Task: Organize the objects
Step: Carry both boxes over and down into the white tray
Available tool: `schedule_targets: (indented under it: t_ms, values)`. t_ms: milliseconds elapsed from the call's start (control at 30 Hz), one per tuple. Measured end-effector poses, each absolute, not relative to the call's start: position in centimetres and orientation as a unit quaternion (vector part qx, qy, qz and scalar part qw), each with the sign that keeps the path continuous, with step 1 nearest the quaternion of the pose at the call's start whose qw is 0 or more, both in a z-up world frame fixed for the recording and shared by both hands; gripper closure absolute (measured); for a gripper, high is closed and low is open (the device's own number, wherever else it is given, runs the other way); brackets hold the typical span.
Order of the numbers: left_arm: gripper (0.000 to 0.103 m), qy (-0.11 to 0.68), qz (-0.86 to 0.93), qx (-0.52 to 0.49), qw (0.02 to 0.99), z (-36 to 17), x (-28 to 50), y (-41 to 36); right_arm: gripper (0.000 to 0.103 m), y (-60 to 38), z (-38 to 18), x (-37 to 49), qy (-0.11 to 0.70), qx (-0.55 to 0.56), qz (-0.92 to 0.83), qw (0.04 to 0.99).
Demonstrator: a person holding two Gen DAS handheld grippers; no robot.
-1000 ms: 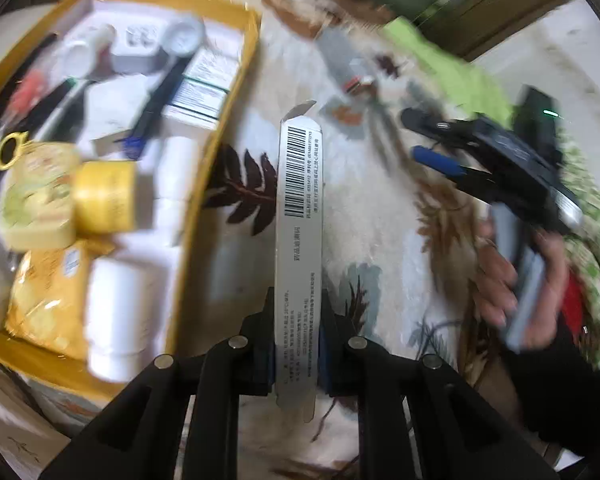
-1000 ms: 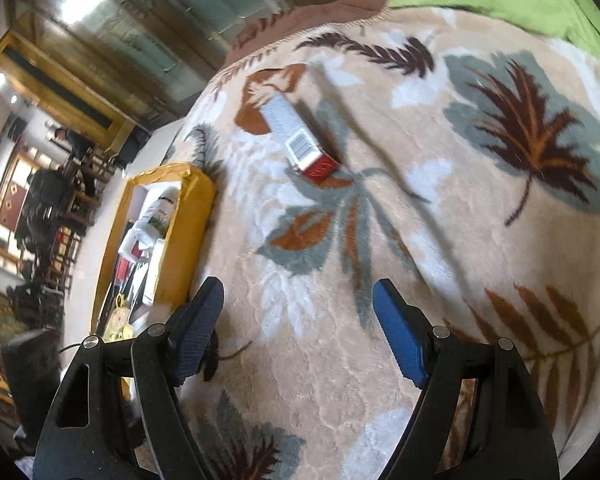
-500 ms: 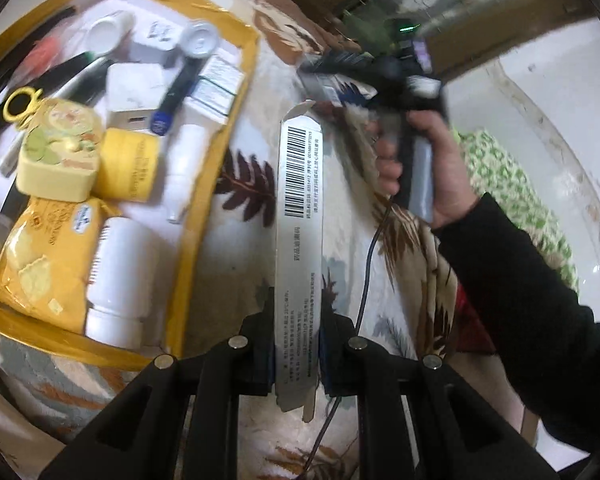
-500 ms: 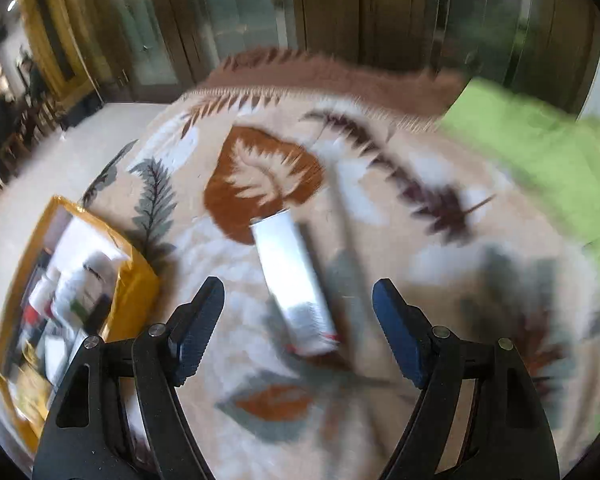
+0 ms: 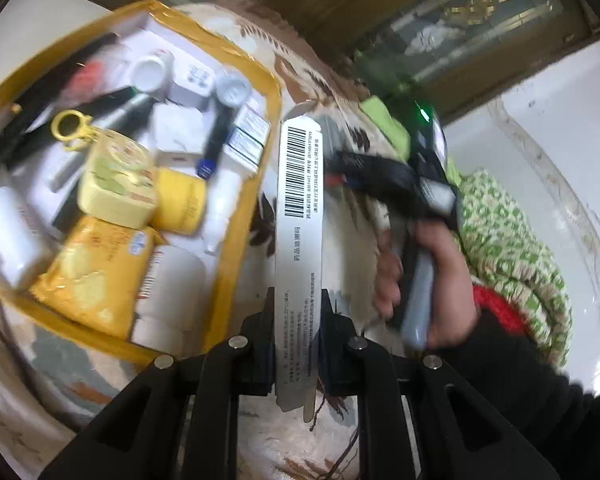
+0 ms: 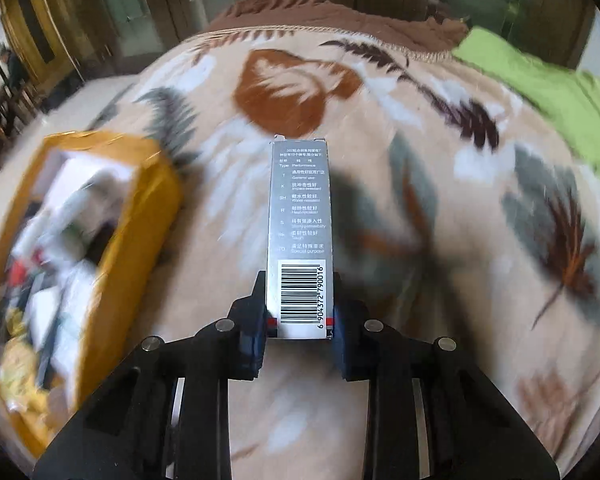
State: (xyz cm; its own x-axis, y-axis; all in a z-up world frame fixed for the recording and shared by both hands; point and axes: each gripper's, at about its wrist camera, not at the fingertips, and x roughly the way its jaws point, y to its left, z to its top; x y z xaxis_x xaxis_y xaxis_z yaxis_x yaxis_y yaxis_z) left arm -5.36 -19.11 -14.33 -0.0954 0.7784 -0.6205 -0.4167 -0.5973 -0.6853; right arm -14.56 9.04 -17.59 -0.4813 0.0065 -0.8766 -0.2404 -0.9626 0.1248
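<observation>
Leaf-patterned blanket (image 6: pixel 380 208), beige with brown and grey fronds, covers the whole work surface; dark wooden doors and glass panels stand behind it, and a green cloth (image 6: pixel 548 84) lies at the far right edge. Left wrist view, far left: yellow tray (image 5: pixel 256 176) on the blanket, crowded with a yellow packet (image 5: pixel 92 276), a white bottle (image 5: pixel 172 280), a yellow tin (image 5: pixel 118 180), a yellow jar (image 5: pixel 182 202), a dark pen (image 5: pixel 216 140) and other small items too blurred to name. Just right of the tray rim, my left claw (image 5: pixel 298 336) is clamped tight on a long white box (image 5: pixel 299 216), barcode up, pointing away from me above the blanket. Further right in that view, my right hand (image 5: pixel 432 276) grips the handle of the other tool; blurred. Right wrist view: tray at left, blurred. At centre, my right claw (image 6: pixel 300 320) has its jaws closing, and both pads already press on the barcode end of a grey box (image 6: pixel 300 220), which points straight away from me over the blanket, well apart from the tray.
</observation>
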Motion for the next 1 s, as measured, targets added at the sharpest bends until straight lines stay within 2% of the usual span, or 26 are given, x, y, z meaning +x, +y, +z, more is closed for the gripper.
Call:
schedule_targets:
  t_ms: [233,400,533,667,733,833,1000]
  values:
    - [0.088,-0.207,0.744,-0.506,0.384,-11.4,-5.4,-24.9,0.077,4.3,-14.1,-12.3,0.183,-0.468,0.864,0.024]
    - [0.088,-0.203,0.777,-0.474,0.361,-7.1,-5.6,-28.1,0.077,-0.4,-10.1,-13.4,0.139,-0.449,0.882,-0.031]
    - [0.088,-0.213,0.790,-0.454,0.353,-4.6,-5.9,-29.3,0.077,-3.6,-5.4,-14.4,0.044,-0.404,0.912,-0.052]
    - [0.088,-0.218,0.801,-0.438,0.344,-2.6,-6.5,-30.1,0.077,-5.1,-2.7,-15.4,0.004,-0.394,0.917,-0.066]
    - [0.088,-0.200,0.816,-0.431,0.331,-1.6,-6.5,-30.5,0.077,-6.4,-1.4,-15.8,-0.045,-0.386,0.919,-0.069]
    - [0.088,-0.202,0.822,-0.422,0.326,-0.8,-7.1,-31.1,0.077,-7.5,-0.6,-16.3,-0.083,-0.386,0.914,-0.087]
    - [0.088,-0.220,0.812,-0.445,0.308,-3.0,-8.7,-31.7,0.077,-8.4,-4.3,-14.2,-0.056,-0.417,0.900,-0.110]
